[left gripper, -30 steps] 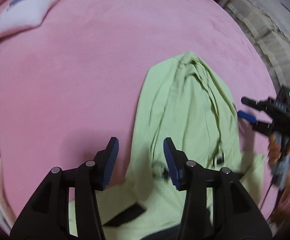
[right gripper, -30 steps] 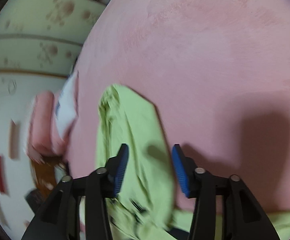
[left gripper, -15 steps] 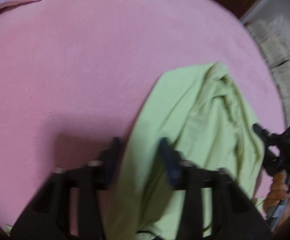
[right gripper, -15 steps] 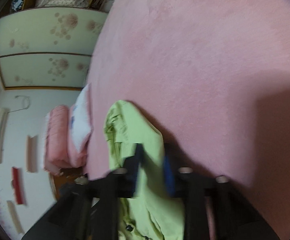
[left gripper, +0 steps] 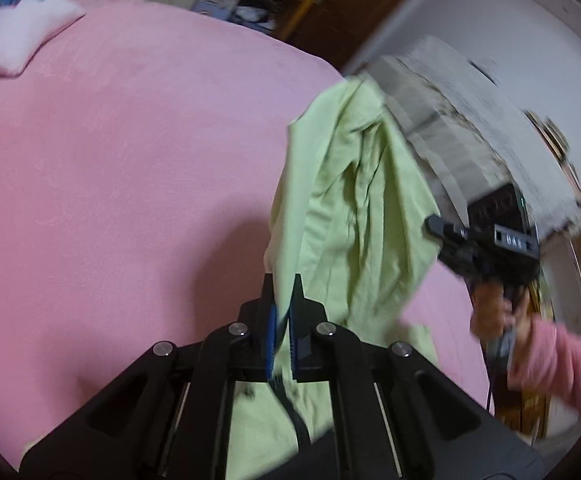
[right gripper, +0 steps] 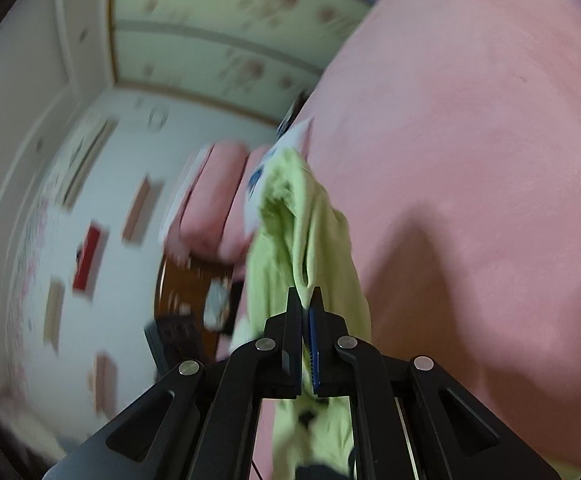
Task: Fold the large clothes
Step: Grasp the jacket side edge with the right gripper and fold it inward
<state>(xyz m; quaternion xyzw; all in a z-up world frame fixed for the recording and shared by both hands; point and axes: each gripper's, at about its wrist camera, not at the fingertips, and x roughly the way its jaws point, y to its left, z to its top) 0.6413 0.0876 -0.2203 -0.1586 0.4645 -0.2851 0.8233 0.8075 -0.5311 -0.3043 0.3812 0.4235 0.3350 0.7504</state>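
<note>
The left hand-held gripper (left gripper: 281, 292) is clamped on an edge of the light green garment (left gripper: 354, 200); the right hand-held gripper (right gripper: 305, 300) is clamped on another part of it. The garment hangs bunched between them, raised above the pink bed (left gripper: 110, 160). Judged progress: early. No fold is visible; spreading and folding remain.
</note>
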